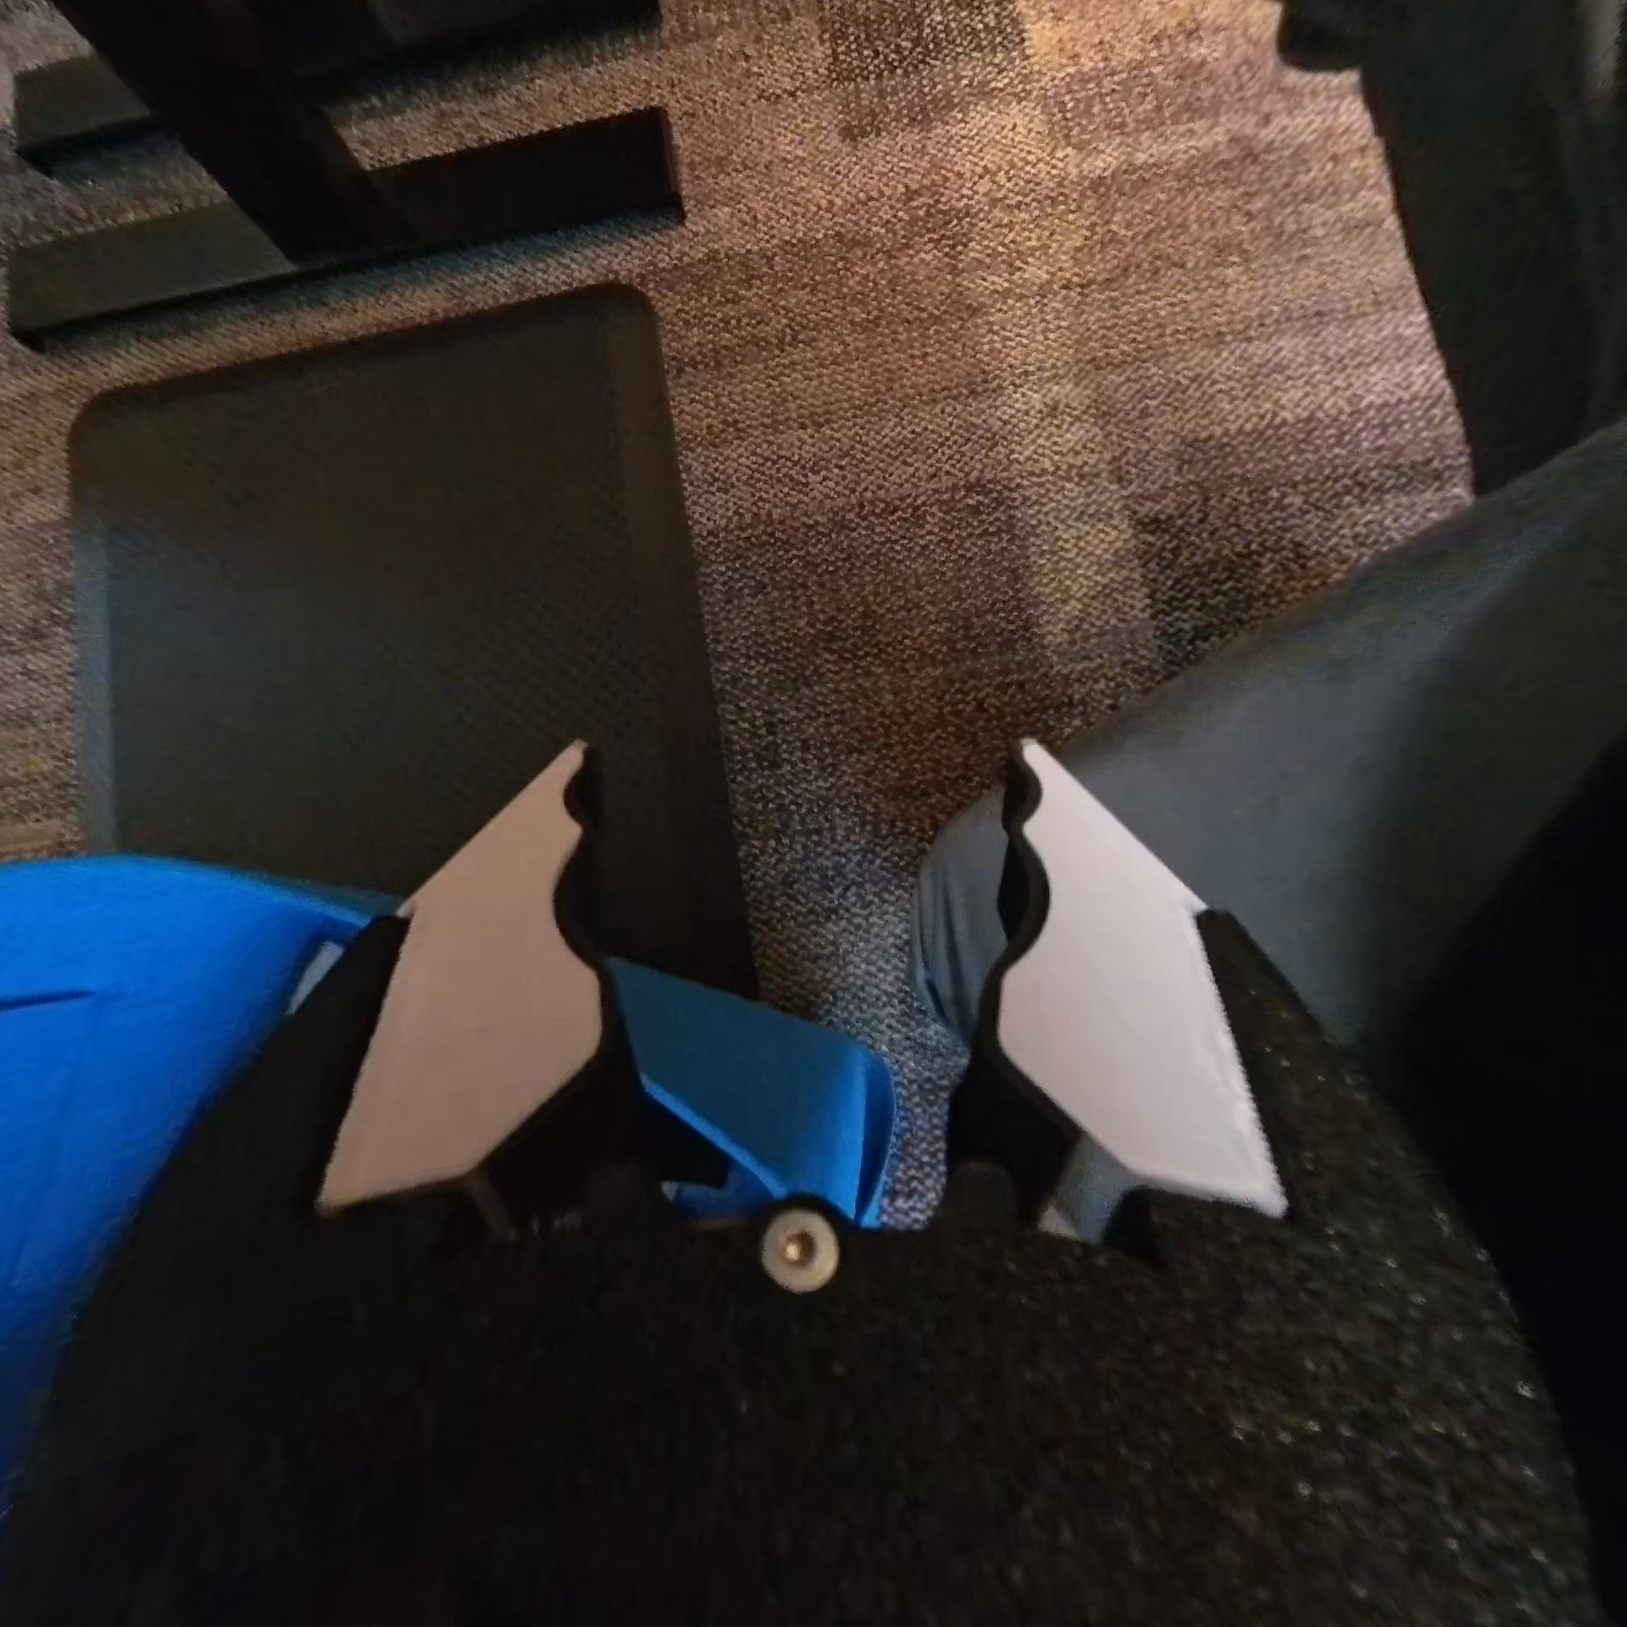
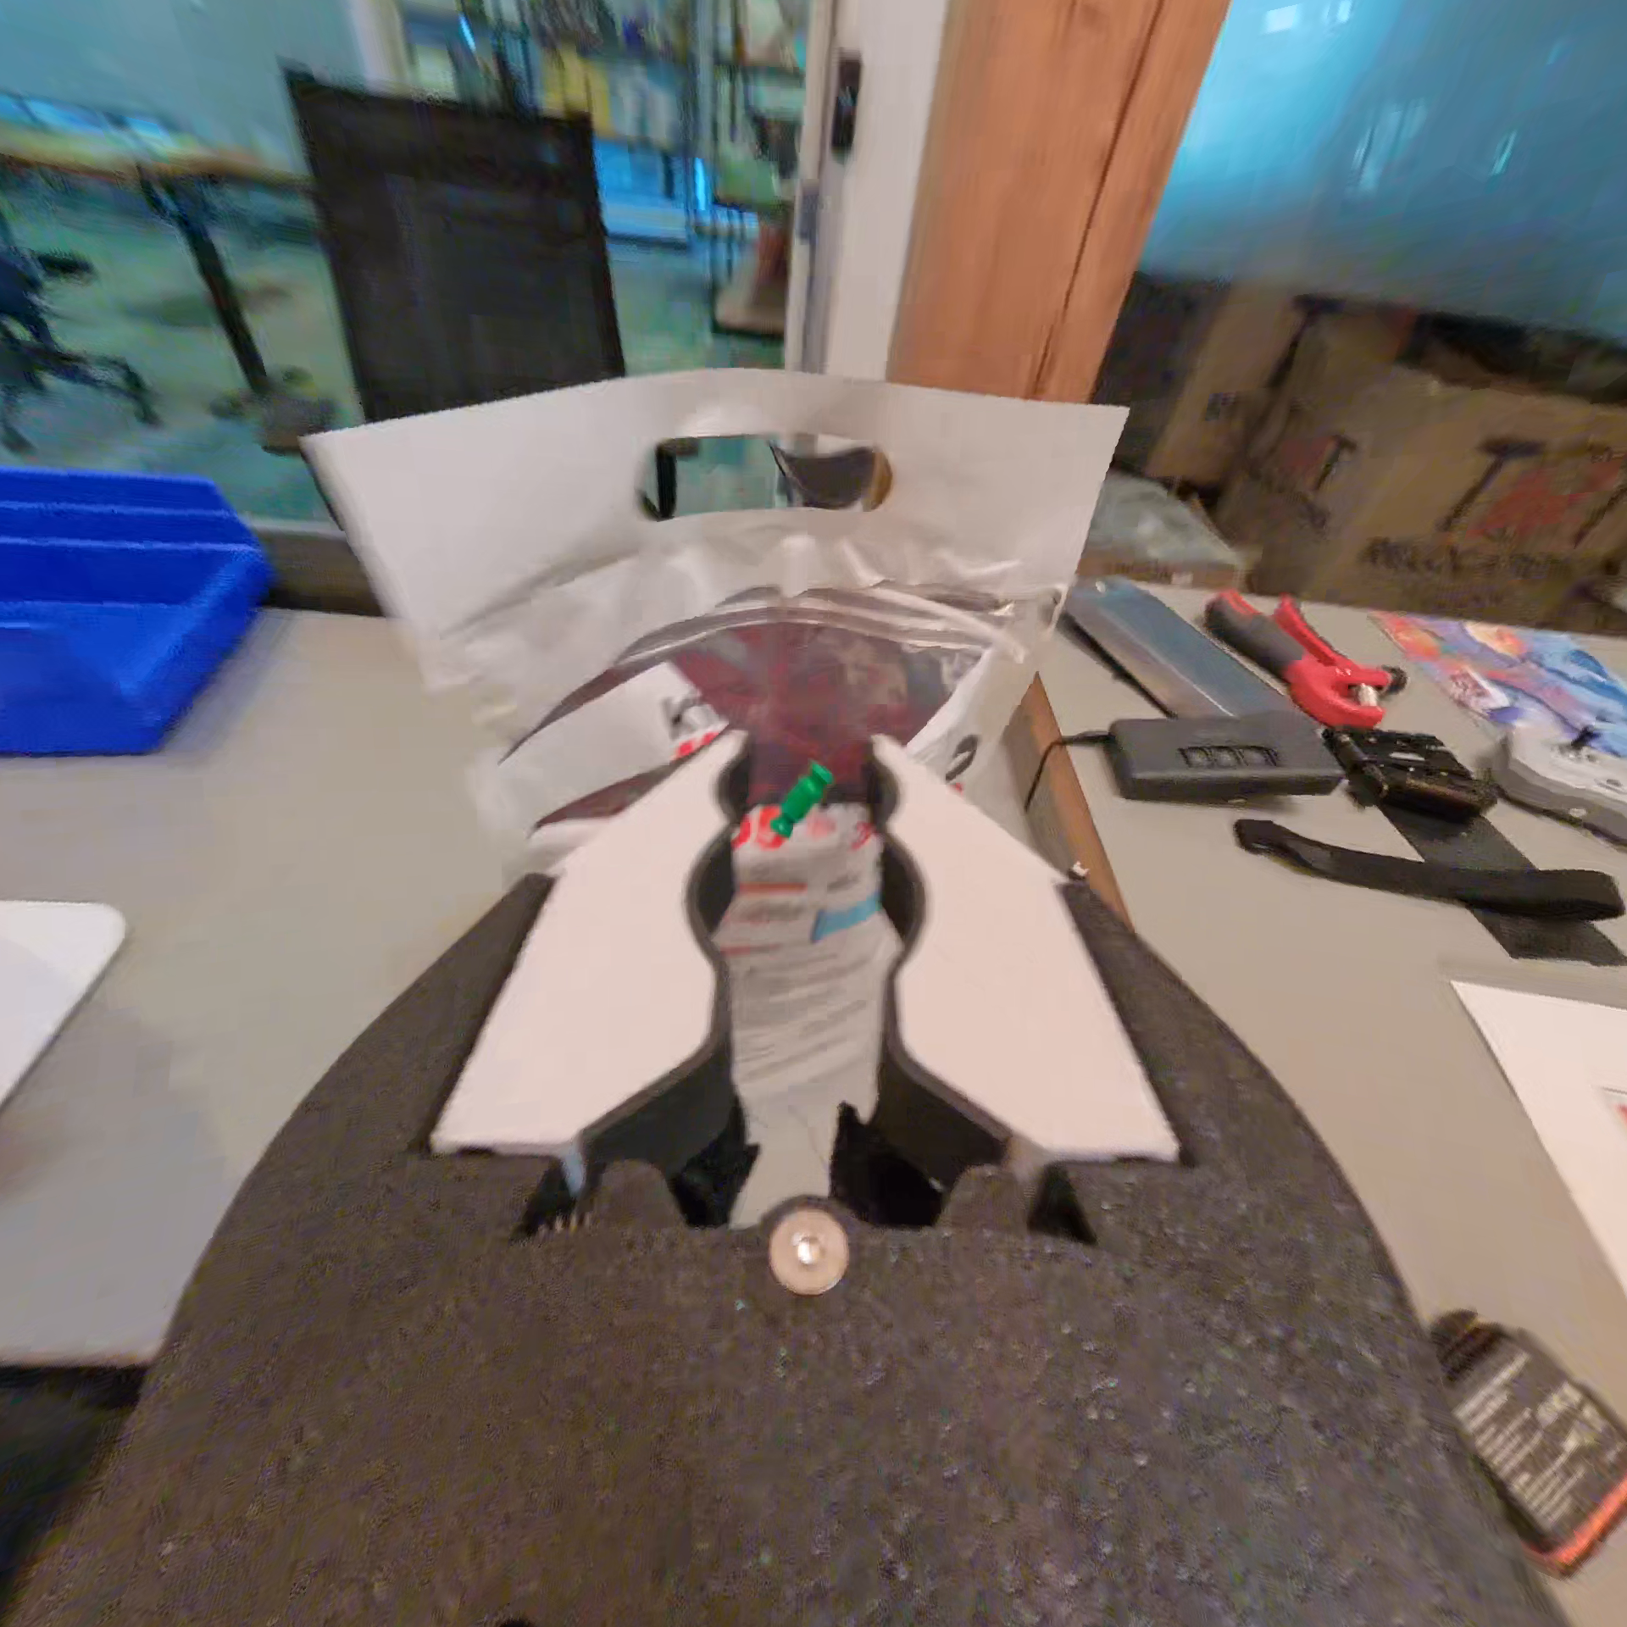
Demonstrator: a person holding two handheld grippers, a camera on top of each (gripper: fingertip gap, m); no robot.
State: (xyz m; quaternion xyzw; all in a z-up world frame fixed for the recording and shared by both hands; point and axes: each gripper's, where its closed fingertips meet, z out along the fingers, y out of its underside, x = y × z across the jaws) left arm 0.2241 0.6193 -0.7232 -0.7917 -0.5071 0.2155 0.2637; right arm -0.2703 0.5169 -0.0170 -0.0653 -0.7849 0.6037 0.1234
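**A:** Left wrist view first. What's the left hand-held gripper doing?

**B:** Its fingers are wide apart with nothing between them. It points down at a carpeted floor. A black mat lies on the carpet under the left finger, and a black frame crosses the top left corner. Something bright blue sits close under the gripper at lower left, but I can't tell what it is. A person's leg runs along the right side, near the right finger. The picture doesn't show whether they touch.

**A:** And the right wrist view?

**B:** The right hand-held gripper has its fingers drawn close, and they seem to be clamped on a white printed packet that runs up between them. A small green piece shows at the packet's top, between the fingertips.

**A:** What's near it?

**B:** Just behind the fingertips a white bag with a cut-out handle stands on the table, its mouth gaping toward the gripper. The packet's top is at that mouth. The view is too blurred to say whether it is inside.

**A:** Anything else on the table?

**B:** There's a blue bin at the far left edge. To the right are a red-handled tool, a black box with a cable, and a black strap. A small dark bottle lies at the near right. A black chair stands beyond the table.
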